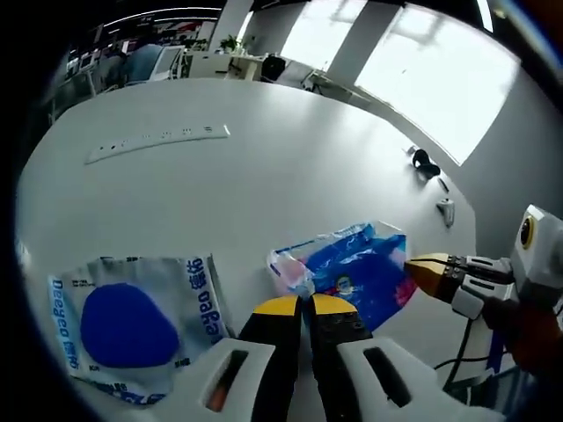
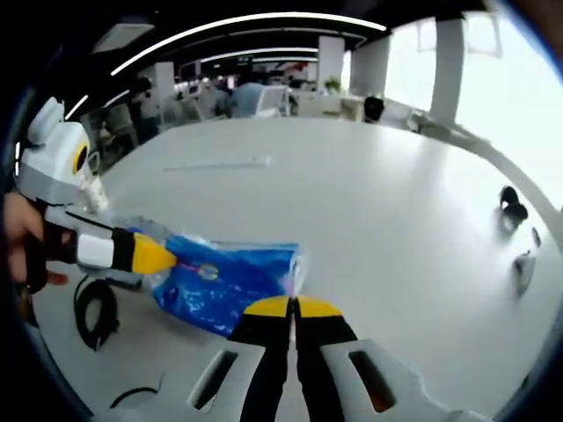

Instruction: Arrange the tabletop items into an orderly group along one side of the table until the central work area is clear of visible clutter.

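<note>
Pinching blue packet (image 1: 359, 274) edges, both tools, open tabletop (image 1: 290, 167) beyond

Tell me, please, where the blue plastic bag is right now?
The blue bag lies on the white table just ahead of the left gripper, right of the tissue pack, with the right gripper at its far edge.

a crinkled blue plastic packet (image 1: 359, 271) (image 2: 230, 283) with clear edges and a pink corner is being shown lying flat on the white table (image 1: 290, 167) (image 2: 378, 193). a white pouch with a blue oval (image 1: 132, 321) is lying flat nearby, apart from it.
</note>
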Motion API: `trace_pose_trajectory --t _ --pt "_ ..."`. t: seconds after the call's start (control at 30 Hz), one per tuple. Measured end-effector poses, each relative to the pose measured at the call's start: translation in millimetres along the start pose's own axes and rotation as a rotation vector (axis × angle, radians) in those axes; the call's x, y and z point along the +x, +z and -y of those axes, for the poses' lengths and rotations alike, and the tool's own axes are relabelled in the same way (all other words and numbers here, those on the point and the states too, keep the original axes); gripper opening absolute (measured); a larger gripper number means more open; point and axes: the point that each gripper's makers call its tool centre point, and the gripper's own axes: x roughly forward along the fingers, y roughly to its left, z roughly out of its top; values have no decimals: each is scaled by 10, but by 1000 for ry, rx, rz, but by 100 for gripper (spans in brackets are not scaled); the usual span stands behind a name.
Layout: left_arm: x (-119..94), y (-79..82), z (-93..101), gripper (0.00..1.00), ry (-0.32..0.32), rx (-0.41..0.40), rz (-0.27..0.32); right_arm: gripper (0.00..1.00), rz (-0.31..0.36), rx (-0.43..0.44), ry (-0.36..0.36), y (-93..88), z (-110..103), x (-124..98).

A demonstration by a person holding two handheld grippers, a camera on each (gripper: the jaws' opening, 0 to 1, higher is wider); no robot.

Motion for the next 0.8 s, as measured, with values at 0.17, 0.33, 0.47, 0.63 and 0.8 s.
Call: trace_pose_trajectory --t 0.17,0.33,0.47,0.63,0.8 --pt "33 -84 1 1 -1 11 -20 0 -12 20 -2 -71 13 21" --pt "66 -147 -9 1 5 42 -36 0 -28 25 1 -125 -3 36" --pt "85 -190 -3 1 5 55 -40 0 -35 25 -2 -161 3 43" --pt "105 -228 4 1 9 78 -46 0 -40 38 1 -205 3 51" --pt "107 -257 14 2 4 83 -44 0 -59 47 -6 -279 9 53"
